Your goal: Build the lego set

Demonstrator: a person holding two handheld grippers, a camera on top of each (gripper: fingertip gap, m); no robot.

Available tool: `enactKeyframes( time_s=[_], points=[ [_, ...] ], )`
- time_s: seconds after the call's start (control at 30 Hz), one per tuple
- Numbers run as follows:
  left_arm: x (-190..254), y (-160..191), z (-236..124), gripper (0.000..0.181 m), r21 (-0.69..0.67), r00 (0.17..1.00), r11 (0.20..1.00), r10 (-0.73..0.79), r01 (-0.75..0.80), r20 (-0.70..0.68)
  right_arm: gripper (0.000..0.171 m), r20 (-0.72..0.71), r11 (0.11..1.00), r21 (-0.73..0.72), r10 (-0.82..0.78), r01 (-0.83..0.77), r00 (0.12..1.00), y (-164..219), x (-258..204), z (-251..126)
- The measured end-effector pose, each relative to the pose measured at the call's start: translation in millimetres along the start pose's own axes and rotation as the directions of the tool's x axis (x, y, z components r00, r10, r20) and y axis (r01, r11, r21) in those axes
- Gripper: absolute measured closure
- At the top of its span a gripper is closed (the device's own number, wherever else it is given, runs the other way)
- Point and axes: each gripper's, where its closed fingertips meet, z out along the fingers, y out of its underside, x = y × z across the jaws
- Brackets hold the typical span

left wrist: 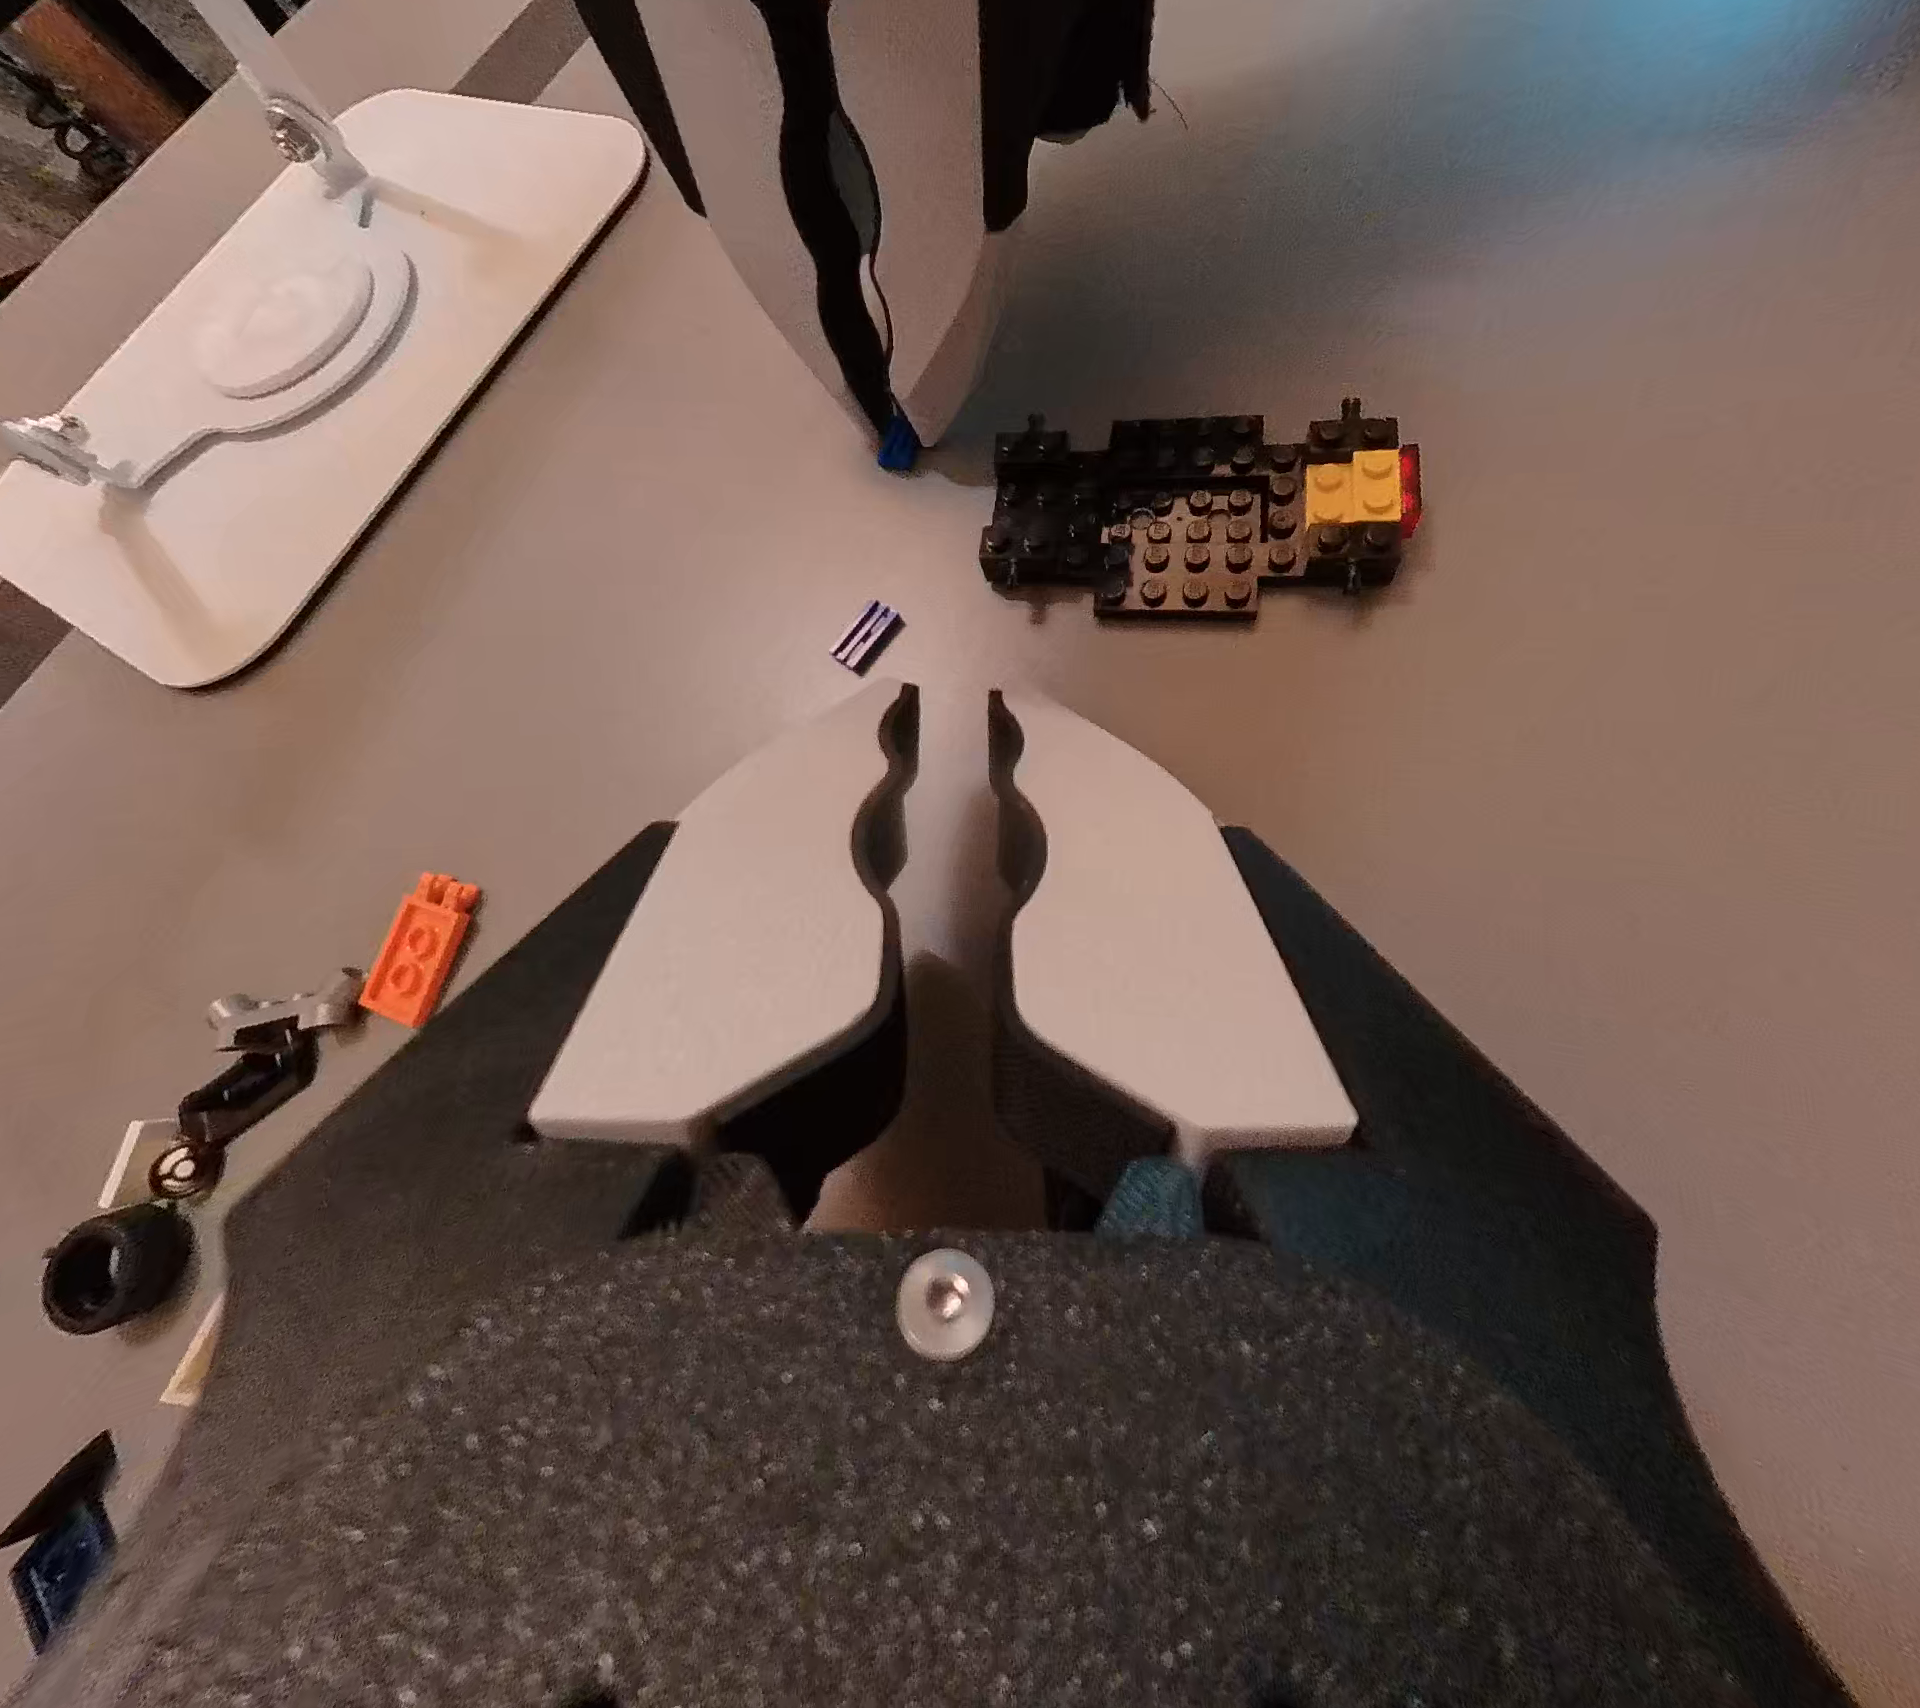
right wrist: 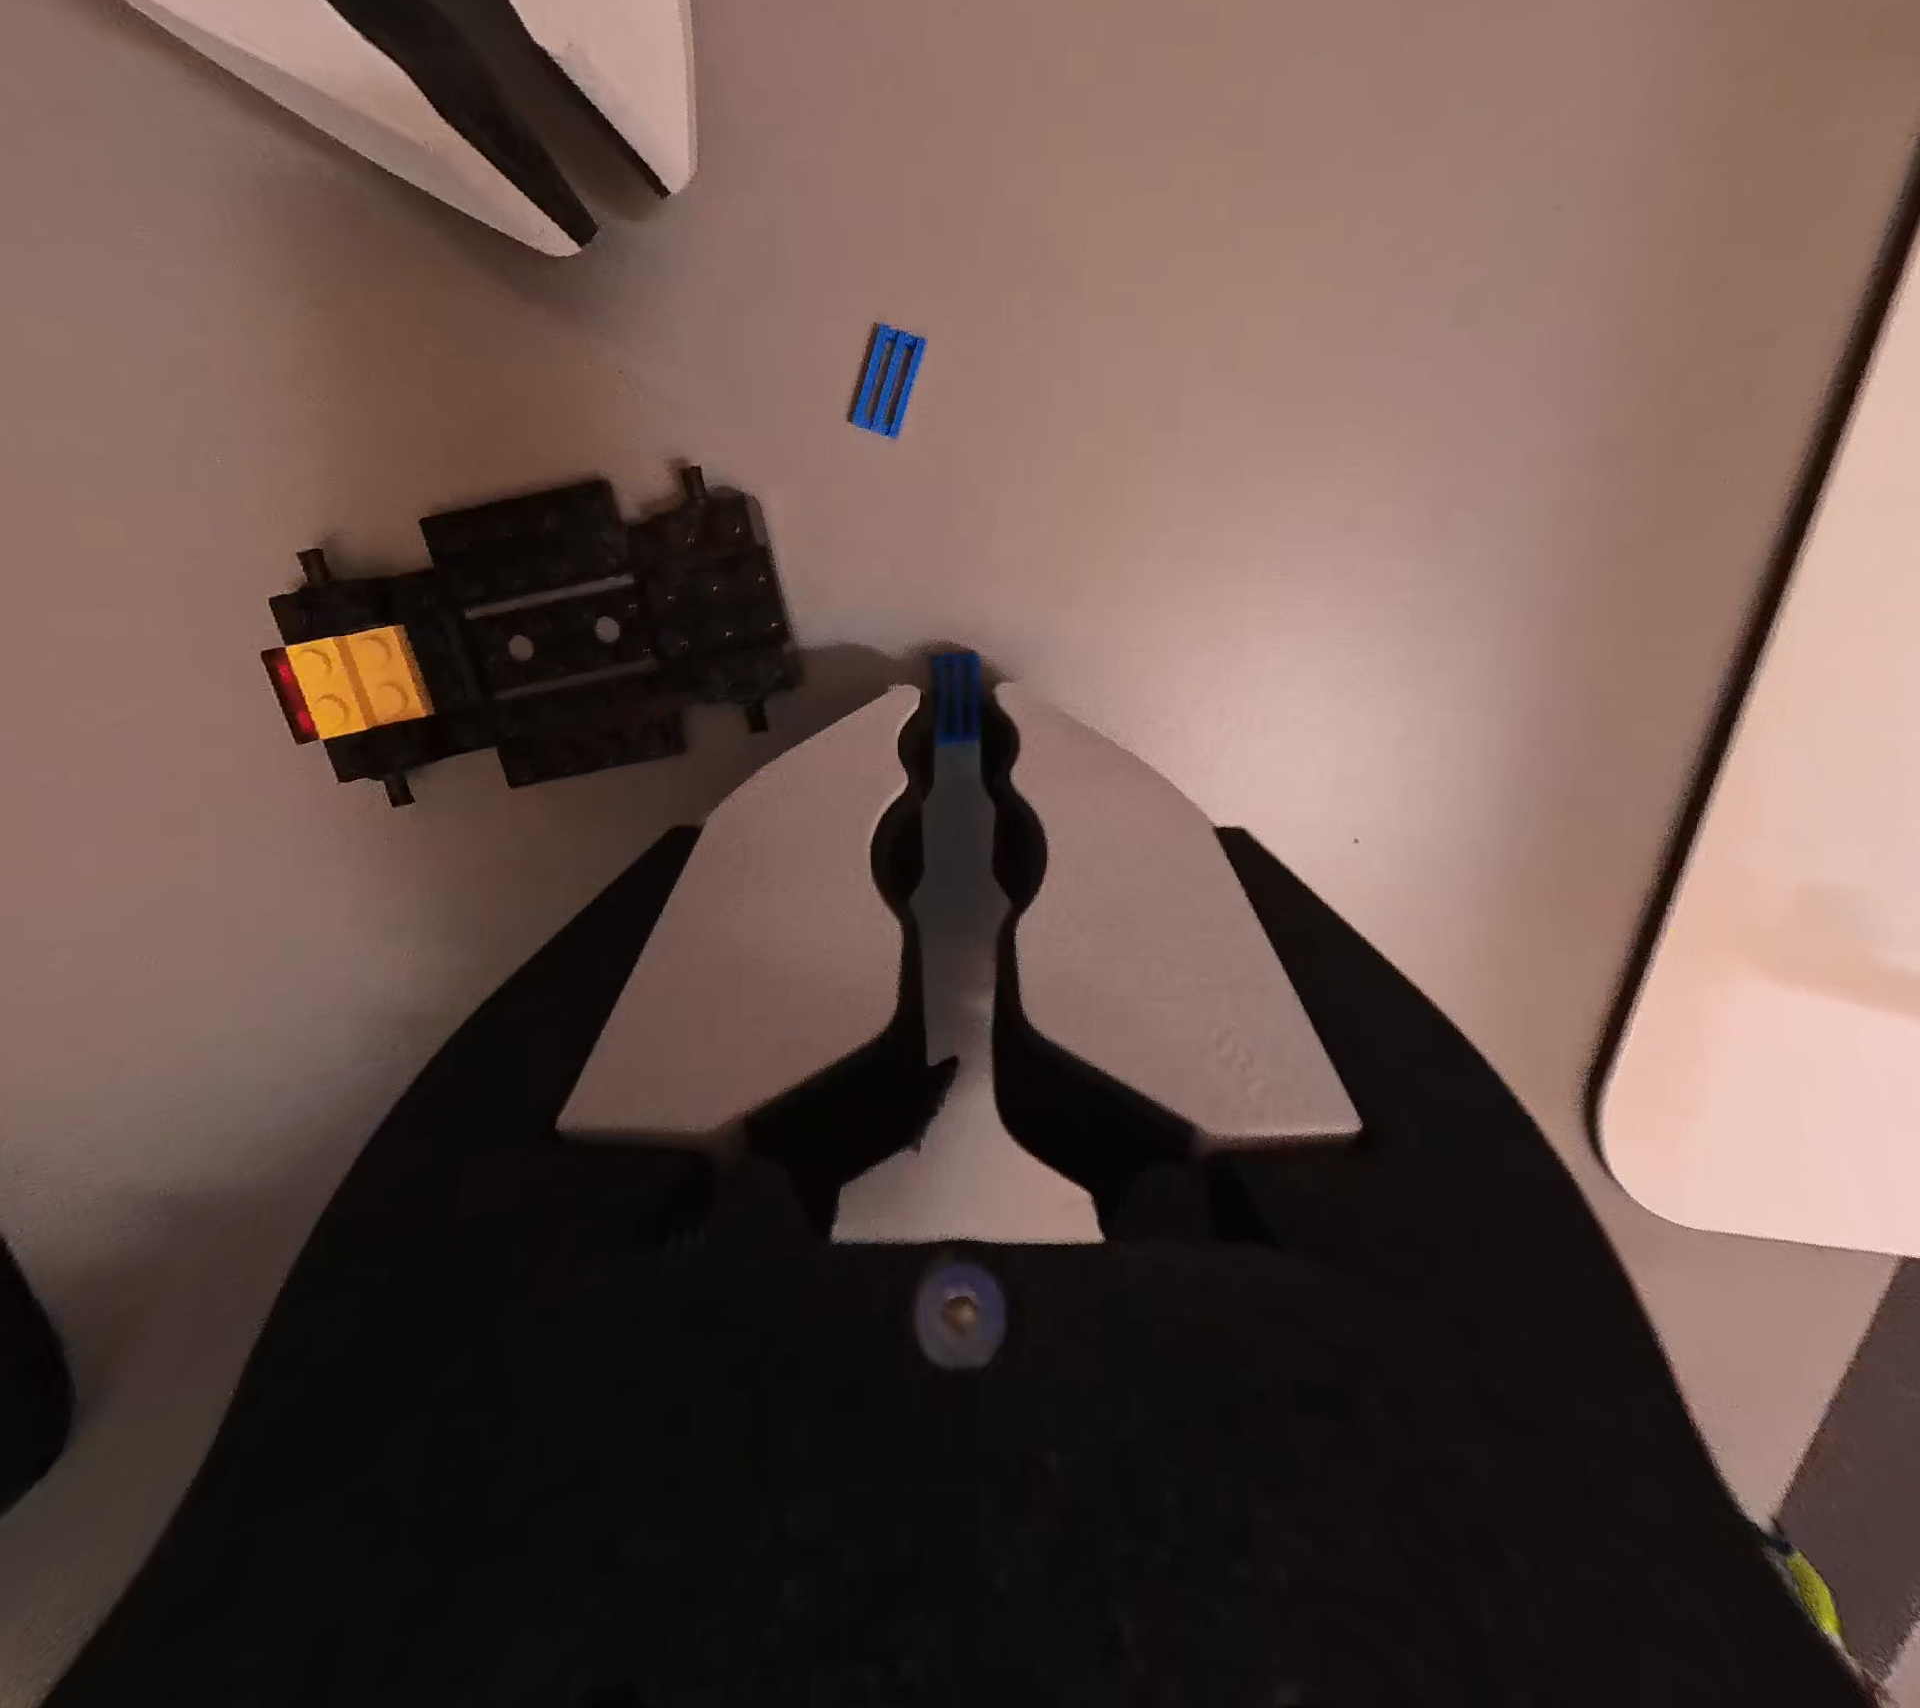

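grey tabletop [left wrist: 1558, 827] fills both views, with a white stand base [left wrist: 312, 370] off to one side. next down in size, the black lego chassis [left wrist: 1195, 515], lying flat with a yellow brick [left wrist: 1351, 489] and a red piece [left wrist: 1409, 489] at one end, axle pins poking out the sides.

left gripper [left wrist: 954, 697] hovers low, its fingers a narrow gap apart with nothing between them, pointing at the table just short of the loose blue grille tile [left wrist: 868, 638].

right gripper [right wrist: 958, 692] is down at the table beside the chassis, fingers pinched on a second blue grille tile [right wrist: 956, 697]. whether that tile is lifted or resting on the surface is hard to tell from here.

over by the left gripper's flank: an orange hinge plate [left wrist: 421, 952], a grey clip piece [left wrist: 275, 1009], a black tyre [left wrist: 109, 1263].

judgement call: this looks like the pick of the grille tile. it's thin, so grip it across the short edges, keep it level, seat it square over the studs and press straight down while the left gripper steadies the chassis.
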Motion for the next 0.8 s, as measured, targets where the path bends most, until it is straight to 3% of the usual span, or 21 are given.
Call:
enactKeyframes(
  time_s=[0.23, 0.4, 0.8],
  points=[
    [1, -1, 0, 0.169, 0.008, 1.000, 1.000, 0.011, -0.011, 0.003, 0.164, 0.067, 0.990, 0.132, -0.053, 0.043, 0.996, -22, -39, -26],
    [2, 0, 3, 0.169, 0.005, 1.000, 1.000, 0.011, -0.011, -0.014, 0.164, 0.091, 0.992, 0.081, -0.109, 0.101, 0.990, -15, -89, -25],
    [7, 1, 5, 0.170, -0.011, 0.999, 0.999, 0.039, -0.040, -0.021, 0.164, 0.115, 0.996, 0.047, -0.079, 0.074, 0.990, -9, -97, -9]
  ],
)
